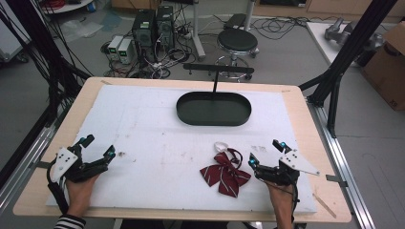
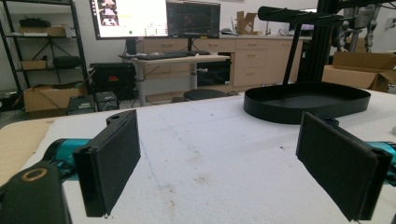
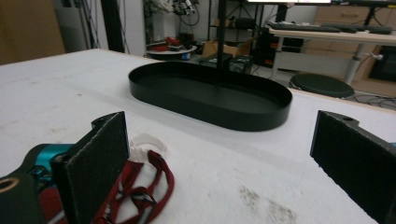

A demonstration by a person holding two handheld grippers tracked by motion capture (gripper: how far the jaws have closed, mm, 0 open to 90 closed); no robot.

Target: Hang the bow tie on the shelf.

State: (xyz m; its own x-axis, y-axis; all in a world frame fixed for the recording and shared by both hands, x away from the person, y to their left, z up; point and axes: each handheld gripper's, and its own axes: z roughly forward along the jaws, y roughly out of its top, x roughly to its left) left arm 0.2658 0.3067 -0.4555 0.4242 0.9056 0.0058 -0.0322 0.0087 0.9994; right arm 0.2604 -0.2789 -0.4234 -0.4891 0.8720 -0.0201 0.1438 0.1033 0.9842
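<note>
Red striped bow tie [image 1: 225, 174] lies flat on the white foam mat [image 1: 157, 129] just left of my right gripper [image 1: 263, 153], jaws spread wide for the grab, left gripper [image 1: 99, 147] parked open, well apart.

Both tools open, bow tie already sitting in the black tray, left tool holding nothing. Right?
Not quite. The bow tie is not in the black tray; it lies on the white mat beside the right tool, well short of the tray, as the high view shows. The rest holds: both tools are open, and the left tool holds nothing.
</note>
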